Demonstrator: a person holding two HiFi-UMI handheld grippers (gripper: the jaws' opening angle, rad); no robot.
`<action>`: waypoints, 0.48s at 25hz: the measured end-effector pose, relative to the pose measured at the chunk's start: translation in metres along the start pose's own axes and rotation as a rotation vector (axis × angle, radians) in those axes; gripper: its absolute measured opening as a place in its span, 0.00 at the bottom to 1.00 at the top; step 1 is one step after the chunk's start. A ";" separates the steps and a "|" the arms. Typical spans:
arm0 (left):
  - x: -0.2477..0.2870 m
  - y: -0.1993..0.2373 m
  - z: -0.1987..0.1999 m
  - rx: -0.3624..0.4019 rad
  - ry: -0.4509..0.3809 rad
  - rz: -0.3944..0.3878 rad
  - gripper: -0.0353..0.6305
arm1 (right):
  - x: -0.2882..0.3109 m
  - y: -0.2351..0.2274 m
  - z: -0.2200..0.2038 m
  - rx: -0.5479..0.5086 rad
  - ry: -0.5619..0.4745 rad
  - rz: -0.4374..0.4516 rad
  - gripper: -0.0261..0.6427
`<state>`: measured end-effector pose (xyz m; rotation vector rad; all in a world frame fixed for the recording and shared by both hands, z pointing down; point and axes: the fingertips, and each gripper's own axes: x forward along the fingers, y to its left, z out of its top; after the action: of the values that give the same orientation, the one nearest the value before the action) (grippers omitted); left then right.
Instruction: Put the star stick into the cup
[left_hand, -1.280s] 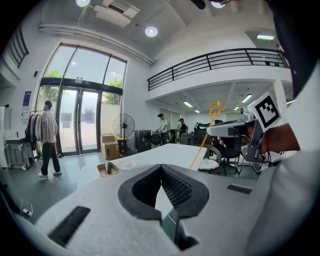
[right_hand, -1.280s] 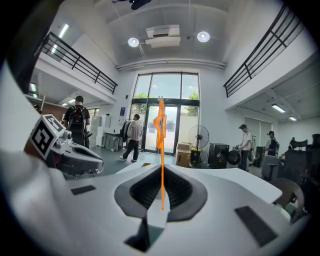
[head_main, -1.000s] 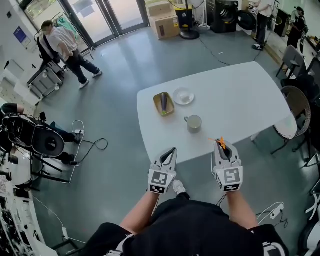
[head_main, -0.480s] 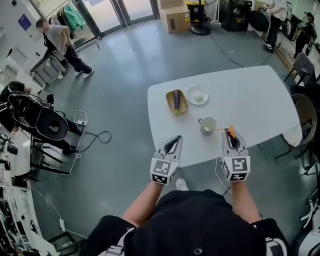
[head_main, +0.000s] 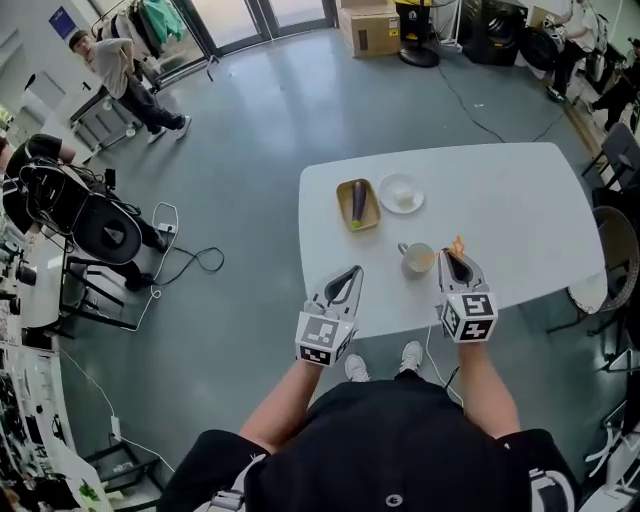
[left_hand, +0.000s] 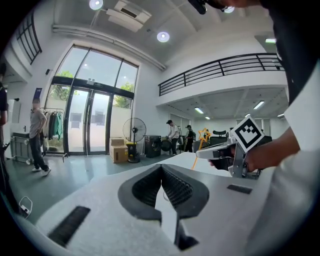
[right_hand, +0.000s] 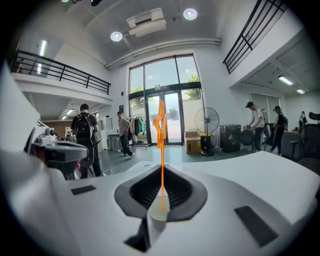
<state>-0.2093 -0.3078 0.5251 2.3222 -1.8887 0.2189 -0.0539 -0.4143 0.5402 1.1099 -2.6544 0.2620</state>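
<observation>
Grey polished floor is spreading around a white table (head_main: 520, 210), seen from above in the head view. On the table a pale cup (head_main: 417, 259) is standing near the front edge. Behind it are sitting a small tan tray (head_main: 343, 190) carrying a dark eggplant (head_main: 358, 203) and, just beside the tray, a white dish (head_main: 388, 186).

The right gripper (head_main: 452, 258) is reaching over the table's front edge, just to the right of the cup. Its jaws are pinching a thin orange star stick (head_main: 456, 247). In the right gripper view the stick (right_hand: 161, 150) is standing upright between the closed pads, star end up. From above, the star is showing just beside the cup's rim, outside the cup.

The left gripper (head_main: 352, 272) is hovering at the table's near edge, left of the cup and apart from it. In its own view the left gripper (left_hand: 161, 167) is pressing its jaws together on nothing.

People are standing in the background near glass doors.
</observation>
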 end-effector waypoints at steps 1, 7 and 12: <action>0.003 0.002 0.000 0.003 0.003 0.015 0.07 | 0.007 -0.004 -0.004 0.017 0.016 0.011 0.07; 0.001 0.013 -0.012 -0.004 0.034 0.075 0.07 | 0.038 -0.009 -0.031 0.128 0.124 0.075 0.07; -0.002 0.006 -0.021 -0.014 0.059 0.102 0.07 | 0.046 -0.018 -0.050 0.266 0.170 0.108 0.07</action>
<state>-0.2161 -0.3032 0.5453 2.1883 -1.9750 0.2805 -0.0642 -0.4452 0.6029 0.9672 -2.5825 0.7152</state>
